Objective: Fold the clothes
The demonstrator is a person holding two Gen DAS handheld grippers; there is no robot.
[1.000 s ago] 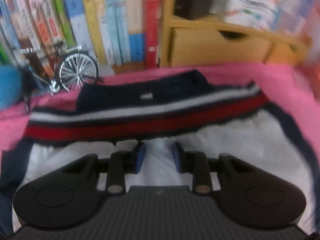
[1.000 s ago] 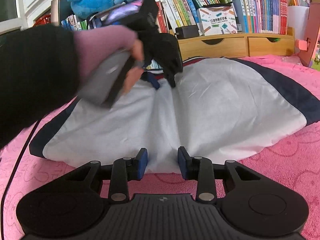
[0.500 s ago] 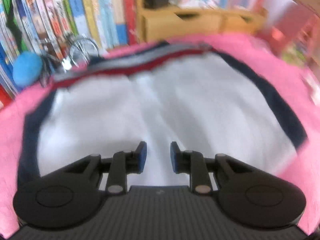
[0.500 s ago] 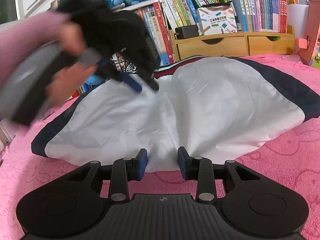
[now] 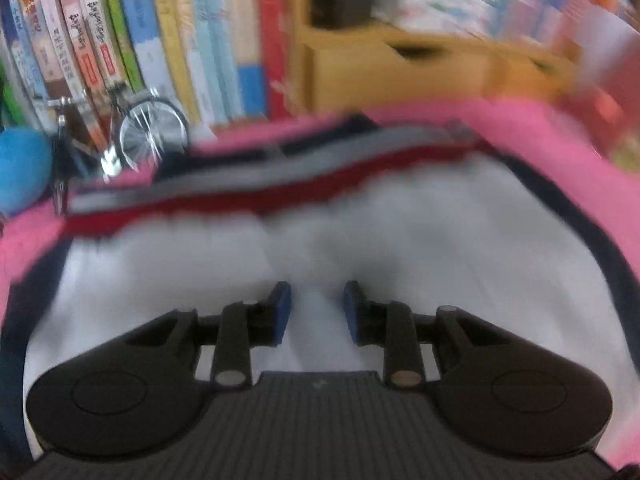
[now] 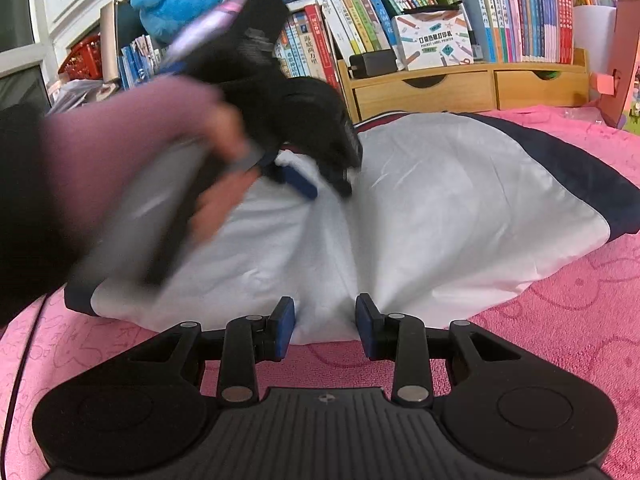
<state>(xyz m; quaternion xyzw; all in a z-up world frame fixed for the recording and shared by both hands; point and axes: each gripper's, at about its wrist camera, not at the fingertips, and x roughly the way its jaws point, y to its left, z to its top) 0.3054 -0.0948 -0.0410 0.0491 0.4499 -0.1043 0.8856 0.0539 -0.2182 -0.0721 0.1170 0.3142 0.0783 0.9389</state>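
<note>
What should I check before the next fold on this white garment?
1. Left gripper jaws open, empty: ok.
2. Right gripper jaws open, empty: ok.
3. Right gripper at near hem of white garment: ok.
4. Garment flat: not ok, a crease runs down the middle.
5. Left gripper touching the cloth: cannot tell, blurred.
6. Garment fully on pink blanket: ok.

Left wrist view: heavy motion blur throughout; book spines (image 5: 132,40) and white garment (image 5: 360,248) smeared, only the left gripper (image 5: 317,307) body sharp. Colours washed, light flat and dim.

Right wrist view: bright, even indoor light, background crisp. Left hand (image 6: 216,160) motion-blurred. Soft shadow in the garment's creases. Fisheye bends the shelves at the edges.
</note>
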